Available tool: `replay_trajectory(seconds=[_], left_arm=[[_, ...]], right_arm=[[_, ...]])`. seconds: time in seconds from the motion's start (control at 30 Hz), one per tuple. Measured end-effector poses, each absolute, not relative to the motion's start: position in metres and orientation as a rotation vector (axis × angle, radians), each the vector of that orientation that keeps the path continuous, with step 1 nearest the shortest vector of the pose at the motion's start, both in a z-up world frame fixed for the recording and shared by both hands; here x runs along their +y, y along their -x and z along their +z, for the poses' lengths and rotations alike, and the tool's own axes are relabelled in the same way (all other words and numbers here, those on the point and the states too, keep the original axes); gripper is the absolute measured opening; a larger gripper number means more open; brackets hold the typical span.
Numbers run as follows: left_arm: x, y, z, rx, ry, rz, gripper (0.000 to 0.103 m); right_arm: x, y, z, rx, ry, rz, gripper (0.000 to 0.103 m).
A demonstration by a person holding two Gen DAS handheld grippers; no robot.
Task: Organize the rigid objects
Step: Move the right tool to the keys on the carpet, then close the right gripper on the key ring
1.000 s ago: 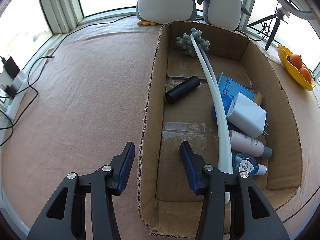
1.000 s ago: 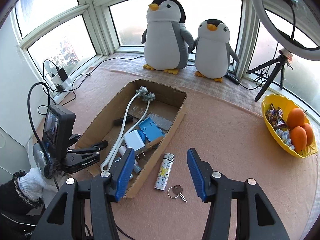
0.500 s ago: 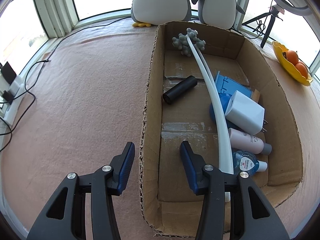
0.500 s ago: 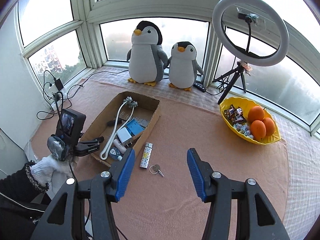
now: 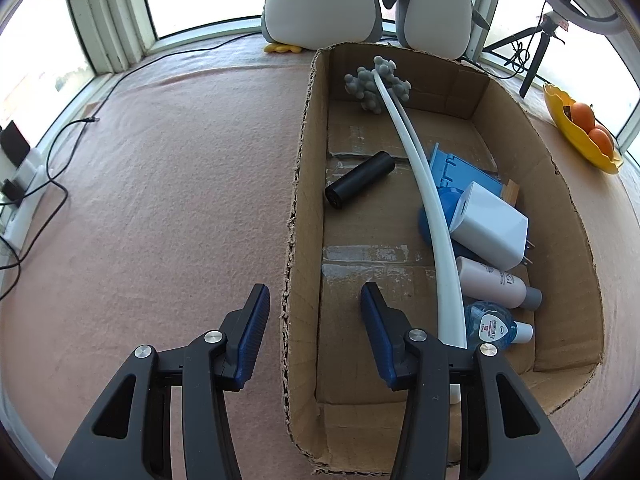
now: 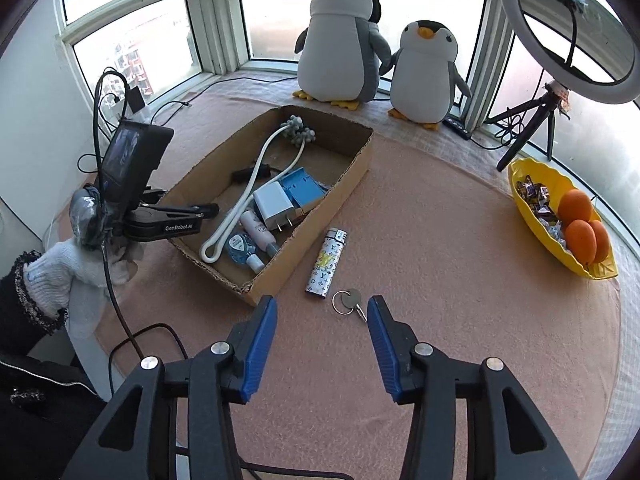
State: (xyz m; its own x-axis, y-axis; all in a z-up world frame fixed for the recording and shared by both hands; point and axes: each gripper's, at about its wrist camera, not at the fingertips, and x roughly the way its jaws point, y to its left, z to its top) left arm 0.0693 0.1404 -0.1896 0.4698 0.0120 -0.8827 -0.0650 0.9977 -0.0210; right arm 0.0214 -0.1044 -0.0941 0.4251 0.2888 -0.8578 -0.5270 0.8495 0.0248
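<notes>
An open cardboard box lies on the pink carpet. It holds a white charger, a black cylinder, a white tube with a grey knobbly head, a blue case and two small bottles. My left gripper is open and straddles the box's left wall, one finger inside and one outside. Outside the box's right wall lie a patterned lighter and a key on a ring. My right gripper hovers just short of them, its jaws closing with nothing between them.
Two plush penguins stand at the window behind the box. A yellow bowl with oranges and sweets sits at the right, and a ring light on a tripod behind it. Cables run along the left. A gloved hand holds the left gripper.
The right gripper's view first pulled up and back from the carpet, then came down close to the lighter and key. Its jaws stand a little narrower. The left gripper has stayed at the box wall.
</notes>
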Motion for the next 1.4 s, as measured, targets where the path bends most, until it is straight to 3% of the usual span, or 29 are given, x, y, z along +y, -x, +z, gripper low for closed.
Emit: replay_trajectory(seconds=[0.2, 0.6, 0.97, 1.4], left_arm=[[0.141, -0.069, -0.189, 1.081, 0.068, 0.054, 0.047], [0.143, -0.069, -0.190, 1.086, 0.099, 0.062, 0.047], [0.143, -0.069, -0.190, 1.089, 0.105, 0.062, 0.047], [0.144, -0.069, -0.190, 1.088, 0.098, 0.062, 0.047]], right_arm=[[-0.091, -0.039, -0.136, 1.073, 0.353, 0.551, 0.032], [-0.082, -0.065, -0.186, 1.139, 0.470, 0.570, 0.032], [-0.078, -0.071, -0.198, 1.159, 0.479, 0.567, 0.029], [-0.095, -0.086, -0.196, 1.219, 0.336, 0.581, 0.016]])
